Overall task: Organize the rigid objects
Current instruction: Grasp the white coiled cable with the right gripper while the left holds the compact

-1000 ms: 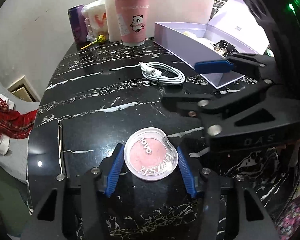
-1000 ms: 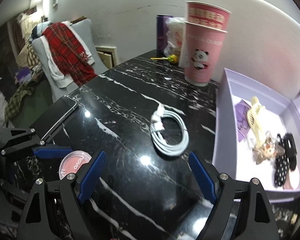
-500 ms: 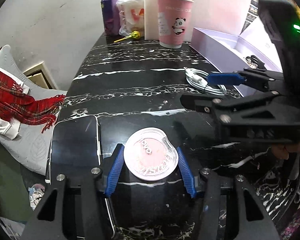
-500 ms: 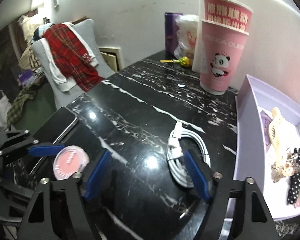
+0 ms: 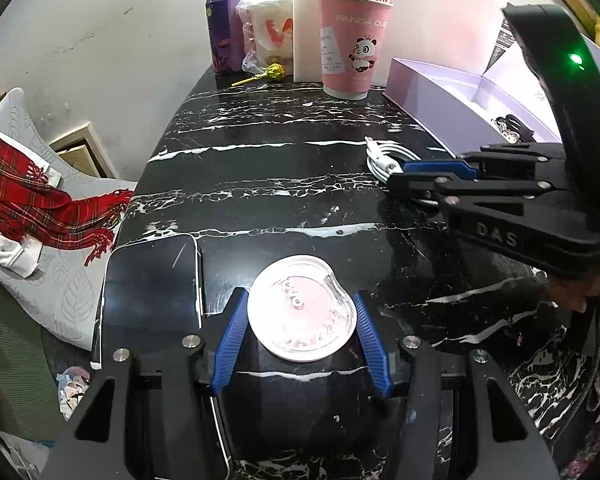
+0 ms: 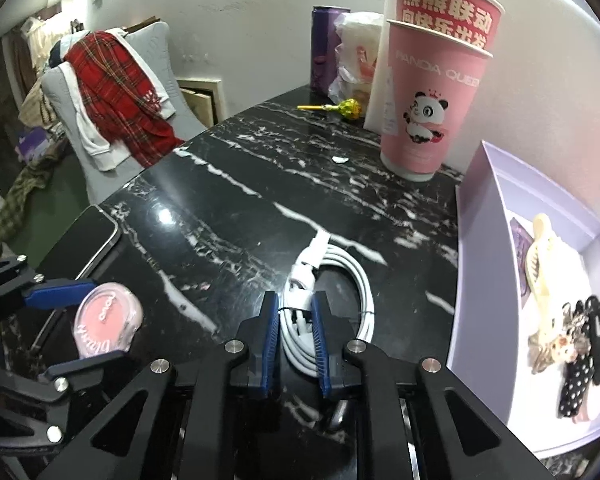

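since the earlier frame the right claw point(image 6: 294, 334) has clamped onto the coiled white charging cable point(image 6: 332, 280) on the black marble bench point(image 6: 228, 184); the open lilac cardboard box point(image 6: 476, 216) lies at three o'clock. left claw point(image 5: 300, 330) grips the pink heart-shaped blush compact point(image 5: 302, 314).

The room is dim, lit from overhead: a hard white glare spot sits on the glossy black marble table point(image 6: 228, 216), and the phone screen point(image 5: 152, 280) mirrors a faint streak. Both views bulge, with black rounded corners and bent walls. The pink cups point(image 5: 354, 32) look washed out; the gripper bodies nearest the lens are soft and shadowed.
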Motion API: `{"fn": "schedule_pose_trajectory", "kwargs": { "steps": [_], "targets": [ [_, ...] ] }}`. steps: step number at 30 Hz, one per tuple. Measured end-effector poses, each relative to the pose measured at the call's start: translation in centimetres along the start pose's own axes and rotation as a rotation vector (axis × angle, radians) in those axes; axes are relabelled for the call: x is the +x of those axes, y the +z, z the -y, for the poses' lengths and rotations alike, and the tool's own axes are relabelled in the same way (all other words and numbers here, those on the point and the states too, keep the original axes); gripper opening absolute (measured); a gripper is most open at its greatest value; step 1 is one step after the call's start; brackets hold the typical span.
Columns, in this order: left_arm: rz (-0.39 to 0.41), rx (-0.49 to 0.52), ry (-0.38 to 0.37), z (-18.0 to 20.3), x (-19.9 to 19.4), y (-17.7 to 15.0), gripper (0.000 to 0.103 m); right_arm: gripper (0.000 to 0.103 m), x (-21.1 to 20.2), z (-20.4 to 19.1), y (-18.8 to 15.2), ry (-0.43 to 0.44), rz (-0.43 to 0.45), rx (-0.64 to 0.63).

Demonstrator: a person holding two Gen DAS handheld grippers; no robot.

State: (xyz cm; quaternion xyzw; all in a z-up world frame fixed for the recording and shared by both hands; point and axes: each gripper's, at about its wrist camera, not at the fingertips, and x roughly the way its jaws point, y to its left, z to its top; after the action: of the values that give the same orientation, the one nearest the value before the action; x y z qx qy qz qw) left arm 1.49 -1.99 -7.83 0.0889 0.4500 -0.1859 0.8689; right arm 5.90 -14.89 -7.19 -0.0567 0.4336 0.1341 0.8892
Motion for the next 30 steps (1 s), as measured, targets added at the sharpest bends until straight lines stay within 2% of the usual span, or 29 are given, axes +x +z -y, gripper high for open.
{"fn": "schedule_pose_trajectory", "kwargs": {
  "steps": [16,30],
  "targets": [
    [-0.002,0.02,-0.018,3.1,-1.9,-2.5,0.053,0.017,-4.2,-1.2,-4.9,0.026,-0.02,0.011],
    [0.018,0.057,-0.044,6.7,-3.5,-5.1,0.053,0.017,-9.1,-1.5,-10.9,0.026,-0.028,0.075]
  ]
}}
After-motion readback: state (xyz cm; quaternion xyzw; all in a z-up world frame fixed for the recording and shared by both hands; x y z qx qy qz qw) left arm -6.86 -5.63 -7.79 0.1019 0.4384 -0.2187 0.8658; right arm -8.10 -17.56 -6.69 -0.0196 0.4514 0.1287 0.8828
